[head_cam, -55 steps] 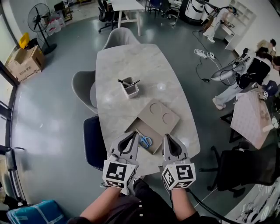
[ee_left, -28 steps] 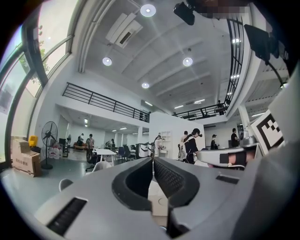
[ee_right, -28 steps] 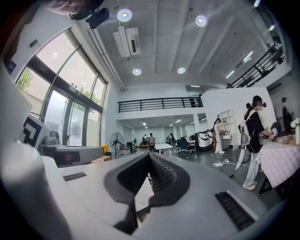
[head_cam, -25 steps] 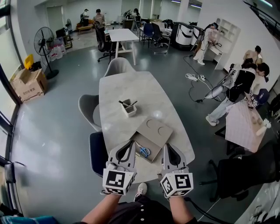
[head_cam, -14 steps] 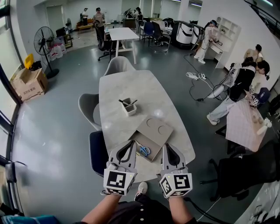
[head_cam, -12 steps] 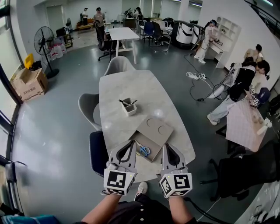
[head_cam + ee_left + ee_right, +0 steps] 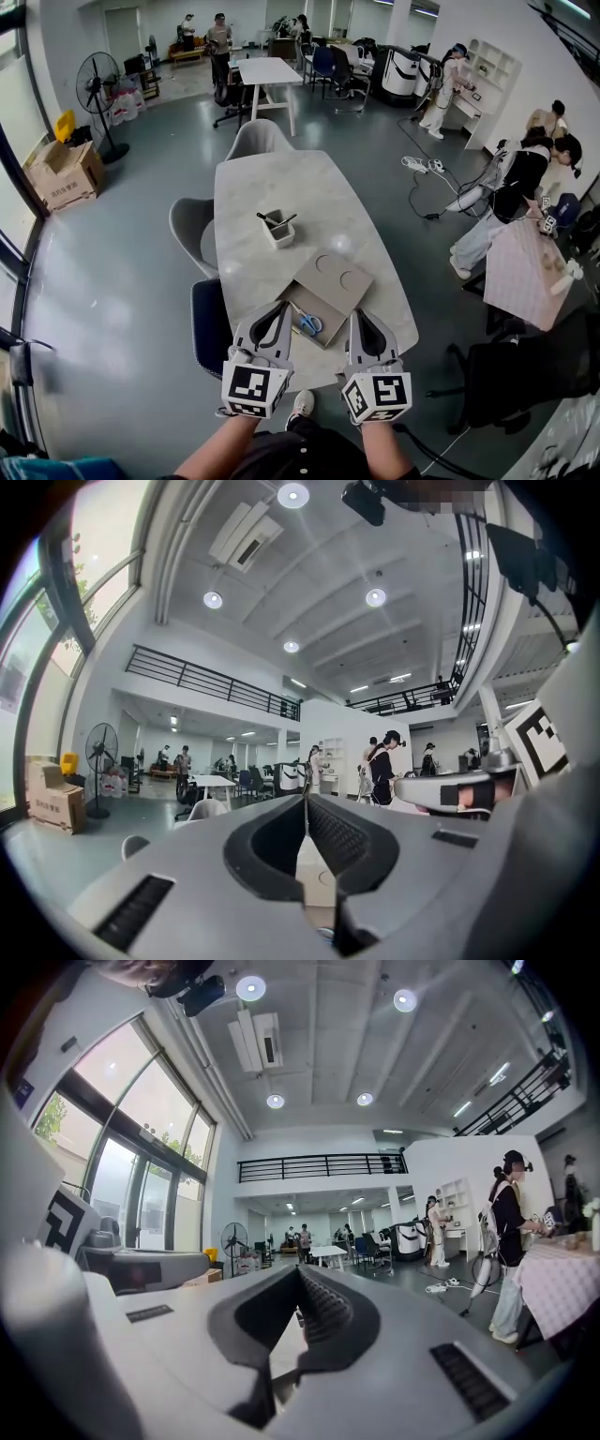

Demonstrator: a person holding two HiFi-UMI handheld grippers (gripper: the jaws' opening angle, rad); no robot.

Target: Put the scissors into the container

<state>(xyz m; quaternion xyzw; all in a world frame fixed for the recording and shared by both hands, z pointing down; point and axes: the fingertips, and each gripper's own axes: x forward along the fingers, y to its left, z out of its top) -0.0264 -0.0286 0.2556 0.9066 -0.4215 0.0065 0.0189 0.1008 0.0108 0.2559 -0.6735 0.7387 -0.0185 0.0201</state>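
Small scissors (image 7: 310, 325) with blue handles lie on a brown cardboard sheet (image 7: 330, 277) near the front edge of the marble table (image 7: 300, 187). A small grey square container (image 7: 278, 230) stands mid-table, with dark stick-like things in it. My left gripper (image 7: 285, 305) hovers just left of the scissors and my right gripper (image 7: 355, 316) just right of them, neither touching. Both point level and away from me. In the left gripper view the left gripper (image 7: 305, 803) has its jaws together and empty. The right gripper (image 7: 300, 1274) in its own view is likewise shut on nothing.
A grey chair (image 7: 191, 225) and a dark blue chair (image 7: 206, 323) stand along the table's left side, another grey chair (image 7: 255, 141) at its far end. People (image 7: 525, 169) stand to the right by a cloth-covered table (image 7: 525, 272). A fan (image 7: 92, 75) and boxes (image 7: 58, 173) are at the left.
Since the earliest frame the head camera has tilted up and takes in more of the room. Over the last second both grippers and the scissors have kept their places.
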